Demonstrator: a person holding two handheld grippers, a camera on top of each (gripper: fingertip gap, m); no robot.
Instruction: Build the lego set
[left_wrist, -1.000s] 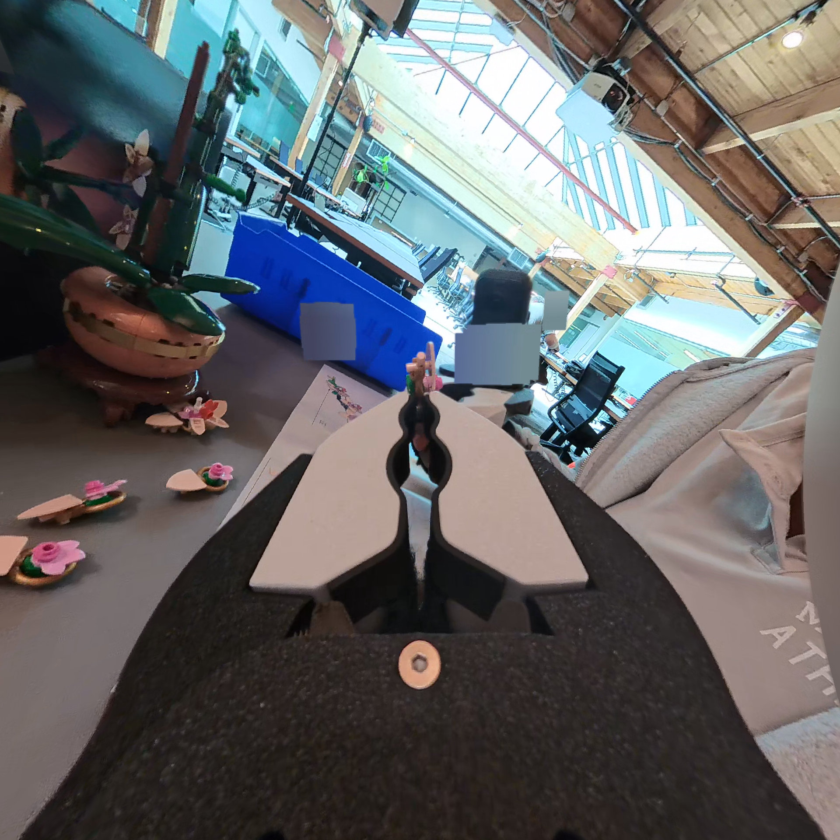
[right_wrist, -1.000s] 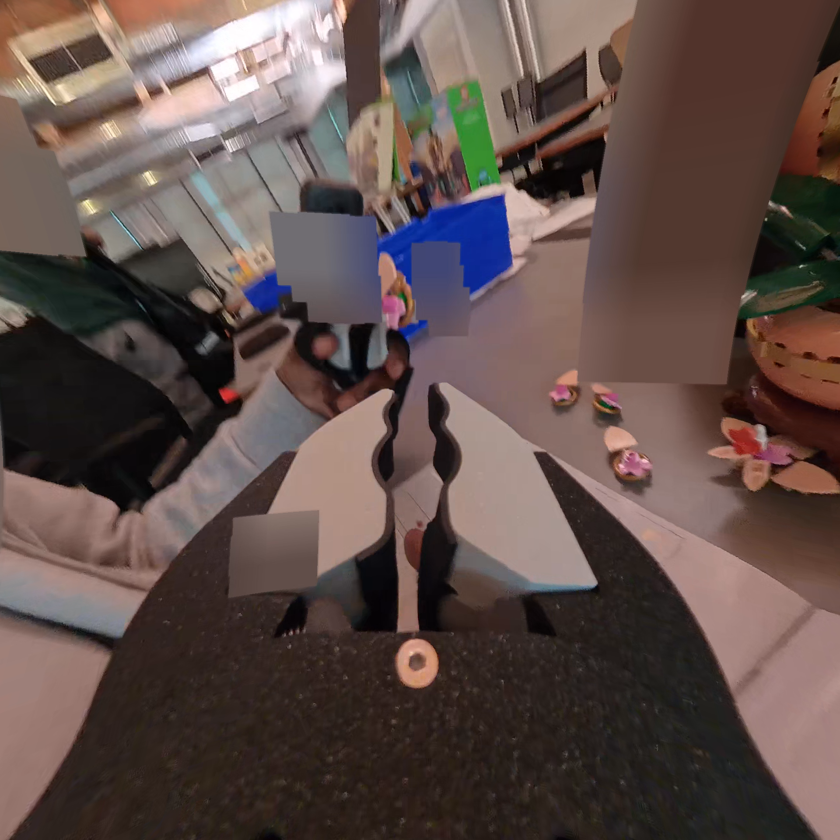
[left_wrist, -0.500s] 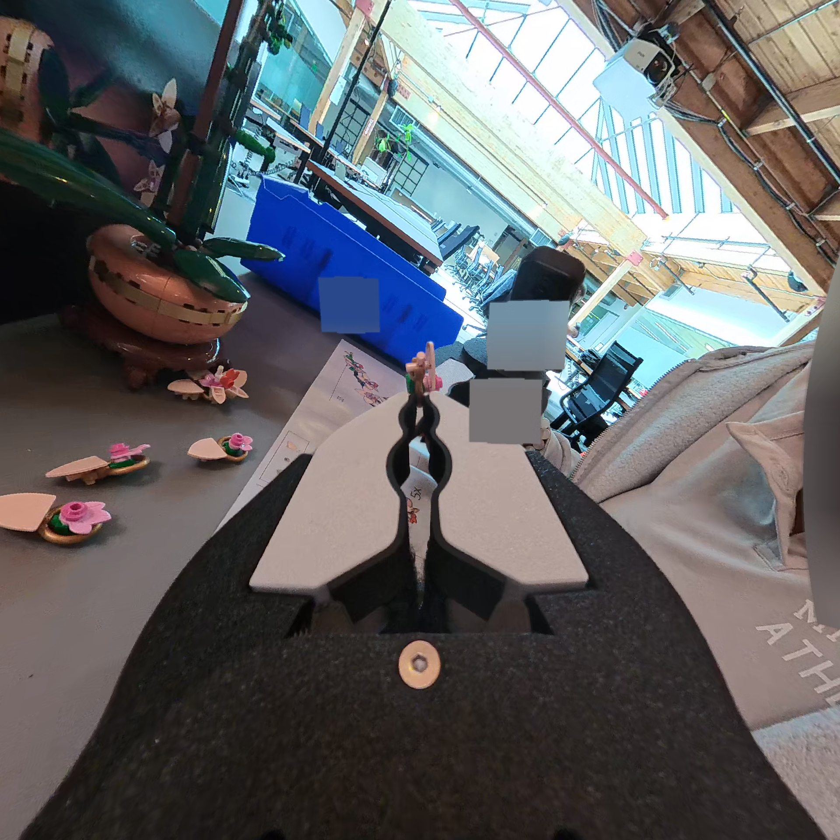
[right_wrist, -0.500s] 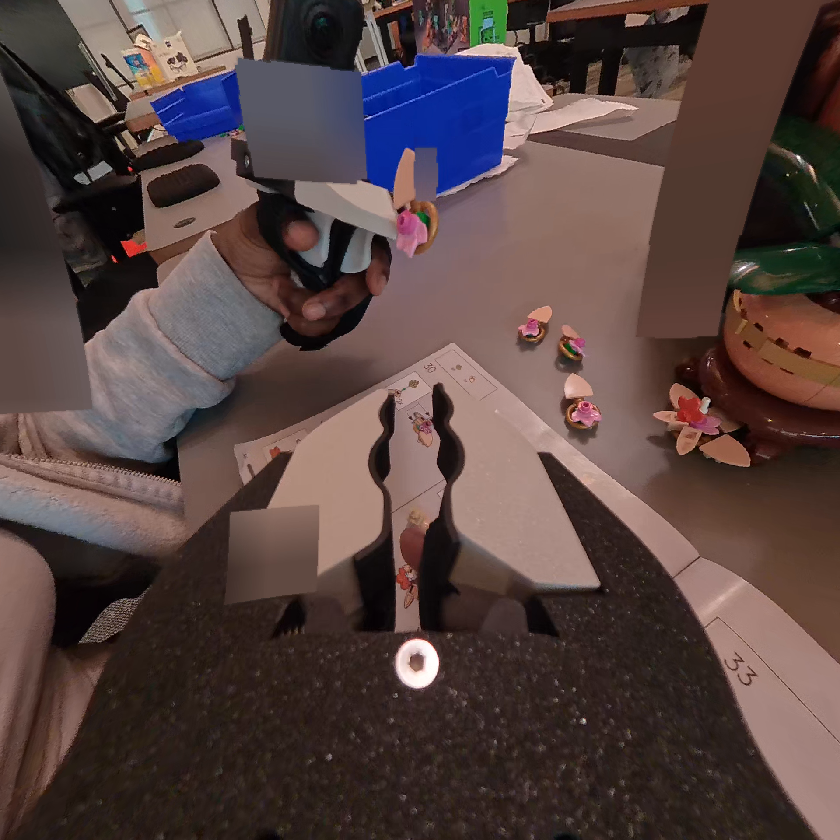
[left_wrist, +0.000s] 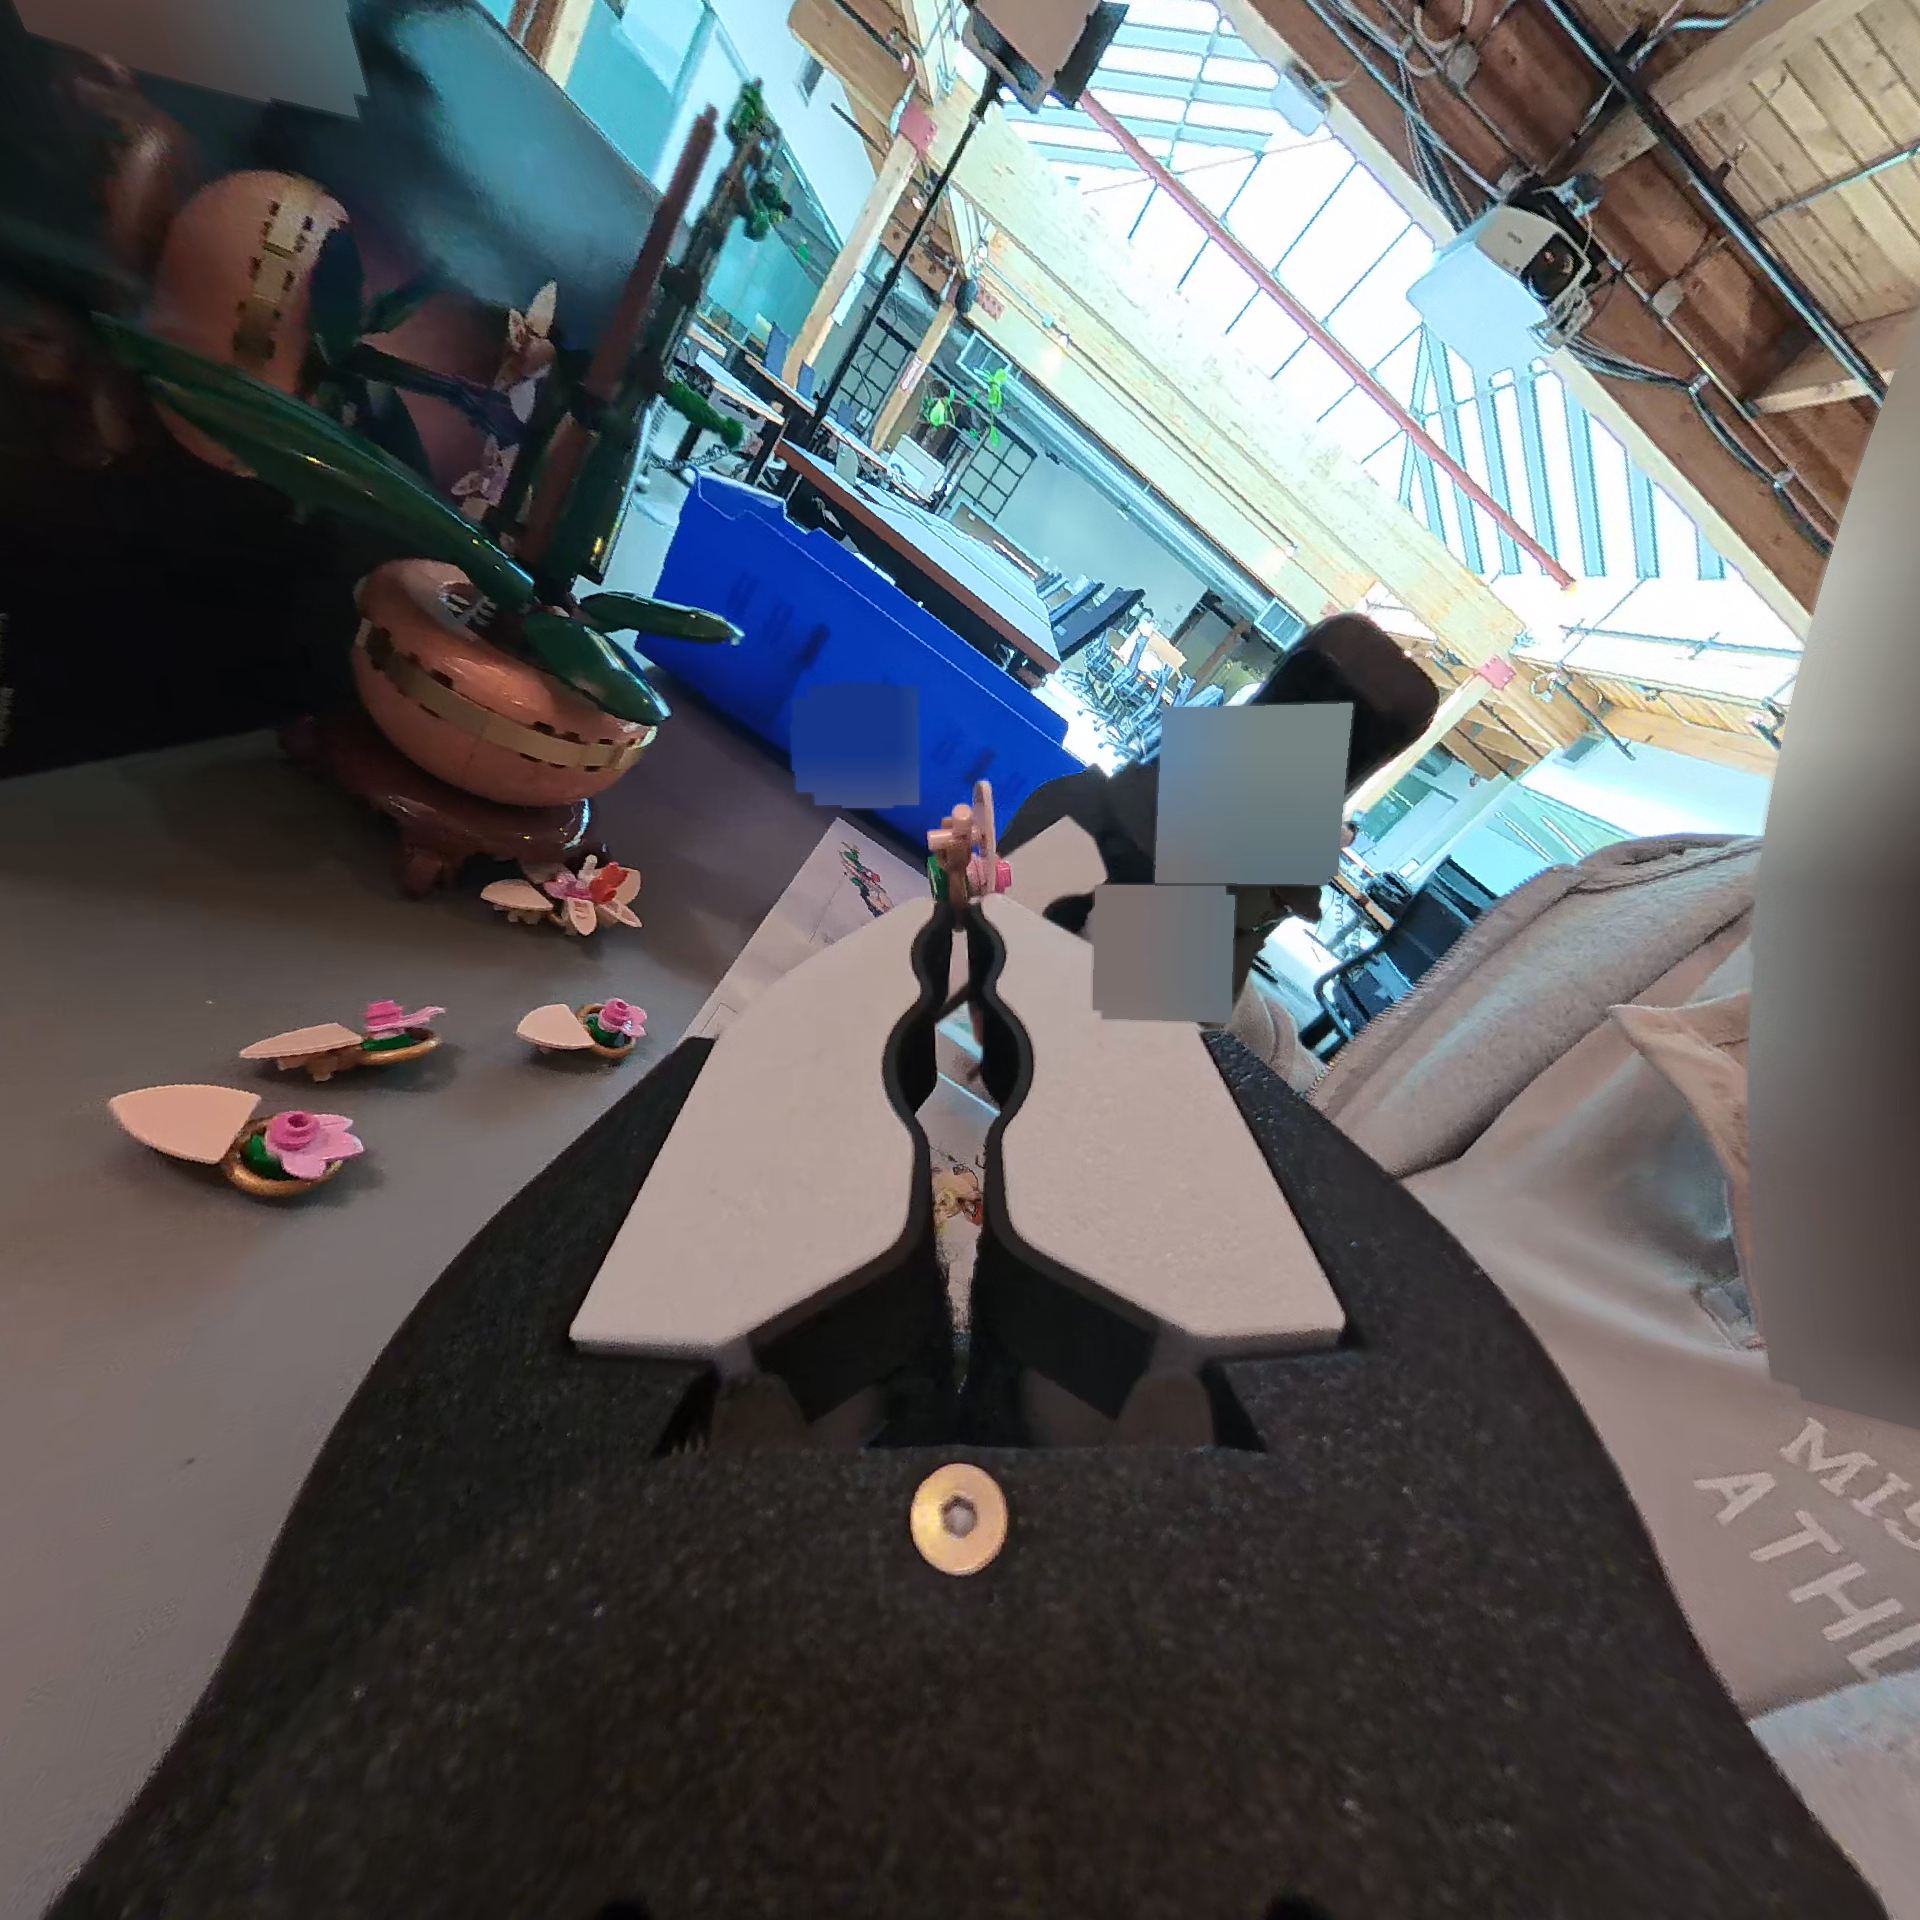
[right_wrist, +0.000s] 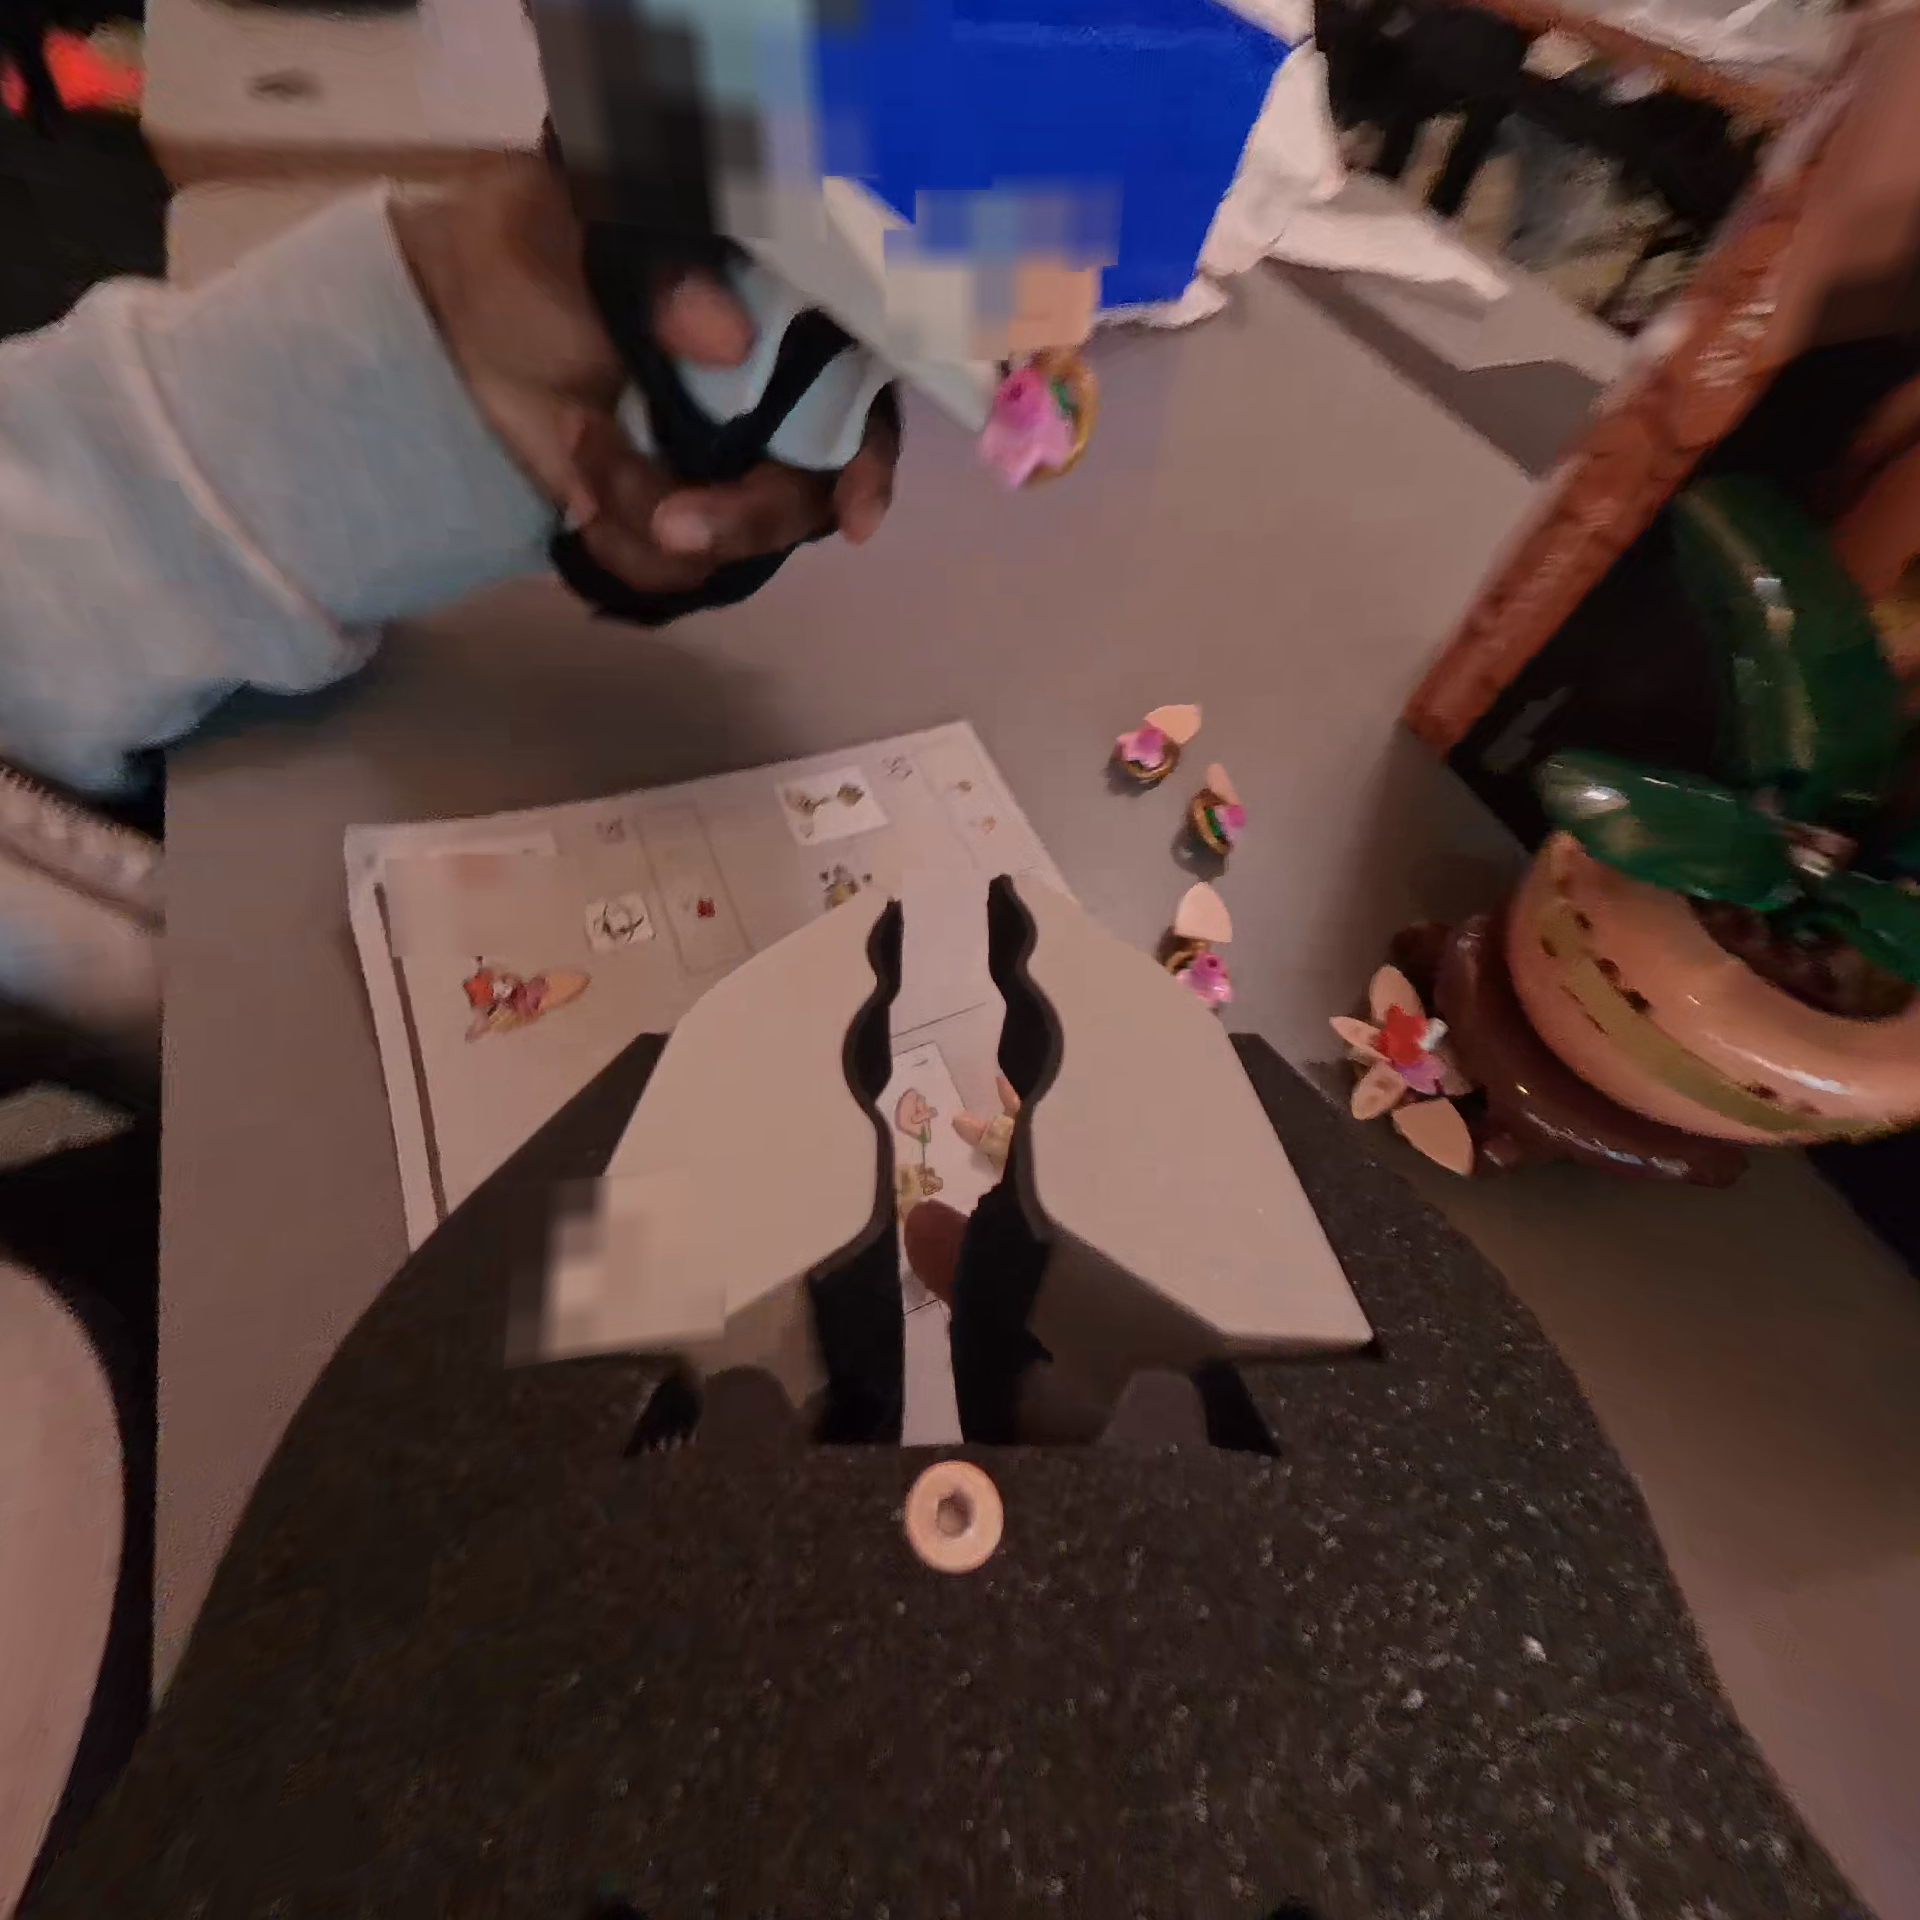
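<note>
The right gripper (right_wrist: 940, 909) has tipped down off the room onto the instruction sheet (right_wrist: 582, 894) at frame centre; its jaws stand parted with nothing between them. The left gripper (left_wrist: 961, 914) stays clenched on a small pink brick flower (left_wrist: 971, 847), just above centre in its view. The flower's long axis runs nearly upright, petal tip toward the frame's top. Three similar flowers (left_wrist: 582, 1029) lie at mid-left on the grey table (left_wrist: 156, 1351).

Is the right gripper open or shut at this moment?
Open. The right gripper shows a clear gap between its fingertips, with only the instruction sheet on the table visible through it.
</note>
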